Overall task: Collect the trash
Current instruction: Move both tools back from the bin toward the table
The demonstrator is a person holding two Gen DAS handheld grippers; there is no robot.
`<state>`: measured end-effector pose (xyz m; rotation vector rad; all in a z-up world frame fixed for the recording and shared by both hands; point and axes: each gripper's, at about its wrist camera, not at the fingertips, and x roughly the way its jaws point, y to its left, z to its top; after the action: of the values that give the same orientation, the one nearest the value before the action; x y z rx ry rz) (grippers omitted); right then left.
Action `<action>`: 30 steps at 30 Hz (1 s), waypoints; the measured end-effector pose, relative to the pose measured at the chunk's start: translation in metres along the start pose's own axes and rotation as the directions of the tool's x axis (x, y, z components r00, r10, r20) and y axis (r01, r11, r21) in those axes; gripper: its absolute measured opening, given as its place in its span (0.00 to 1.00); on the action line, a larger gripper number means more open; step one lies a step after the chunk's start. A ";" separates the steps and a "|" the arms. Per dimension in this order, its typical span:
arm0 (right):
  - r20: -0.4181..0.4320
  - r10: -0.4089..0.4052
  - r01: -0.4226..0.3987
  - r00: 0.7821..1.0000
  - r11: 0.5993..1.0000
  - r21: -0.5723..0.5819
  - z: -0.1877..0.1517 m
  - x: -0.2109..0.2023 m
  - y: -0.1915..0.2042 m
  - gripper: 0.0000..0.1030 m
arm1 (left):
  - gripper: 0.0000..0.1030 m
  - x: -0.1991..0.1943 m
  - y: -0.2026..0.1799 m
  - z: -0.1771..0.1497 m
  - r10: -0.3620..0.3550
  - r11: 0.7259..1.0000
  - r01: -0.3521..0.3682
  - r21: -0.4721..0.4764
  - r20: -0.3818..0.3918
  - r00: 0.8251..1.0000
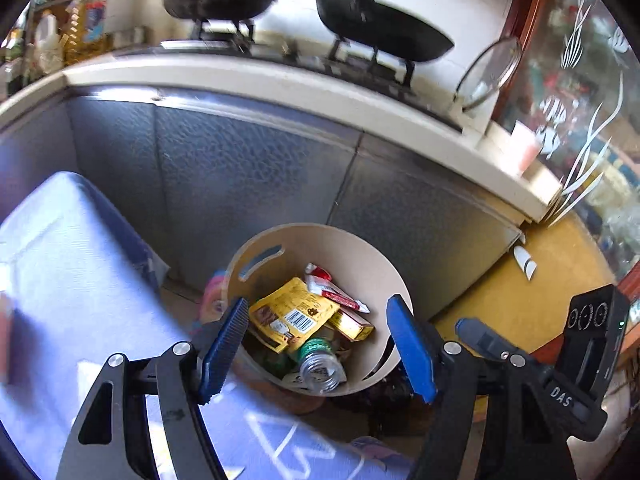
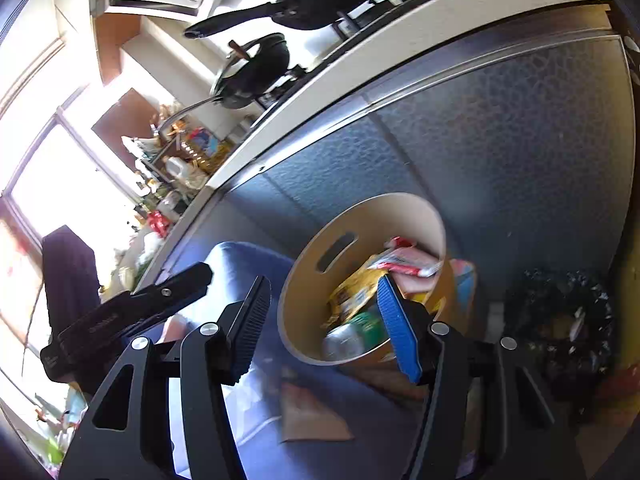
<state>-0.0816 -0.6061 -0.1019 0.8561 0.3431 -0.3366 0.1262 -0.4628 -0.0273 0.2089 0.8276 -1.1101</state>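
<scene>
**Operator:** Bin (image 1: 320, 248) sits straight ahead of and below my left gripper (image 1: 318, 346), on the floor against the grey cabinet front (image 1: 248, 160). I'm looking down into its mouth between the two blue pads. Jaws stand apart and nothing is between them.

**Spotter:** What's in there?

**Operator:** Yellow pouch (image 1: 292, 312) in the middle, a red-and-white wrapper (image 1: 332, 286) behind it, a clear bottle (image 1: 320, 366) with a green label lying on its side at the near wall, neck toward me.

**Spotter:** And the right?

**Operator:** Right gripper (image 2: 326, 330) is also parted and empty. From its view the bin (image 2: 360, 216) lies ahead and slightly to the right, its near rim between the pads, so that hand stands off to the left of the opening, over the blue cloth (image 2: 240, 264).

**Spotter:** Which is nearer?

**Operator:** Left, I'd judge; it is centred over the mouth. No loose trash shows within reach of either jaw, so I'd guess the next piece lies elsewhere.
</scene>
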 end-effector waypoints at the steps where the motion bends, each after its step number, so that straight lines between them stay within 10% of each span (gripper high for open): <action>1: -0.004 0.019 -0.019 1.000 1.000 -0.003 -0.002 -0.003 0.007 0.54 | 0.69 -0.014 -0.001 -0.003 0.021 1.000 -0.022 0.005 0.023 1.000; 15: -0.051 0.107 -0.114 0.993 0.979 -0.167 -0.075 -0.050 0.126 0.55 | 0.70 -0.176 0.013 -0.087 0.307 0.951 -0.305 -0.042 0.197 0.931; 30: 0.021 0.044 -0.039 0.999 0.976 -0.213 -0.149 -0.097 0.174 0.80 | 0.70 -0.258 0.042 -0.146 0.384 0.923 -0.357 -0.143 0.271 0.883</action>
<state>-0.1187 -0.3694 -0.0344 0.6472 0.3300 -0.2663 0.0430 -0.1827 0.0370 0.1162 0.5374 -0.7168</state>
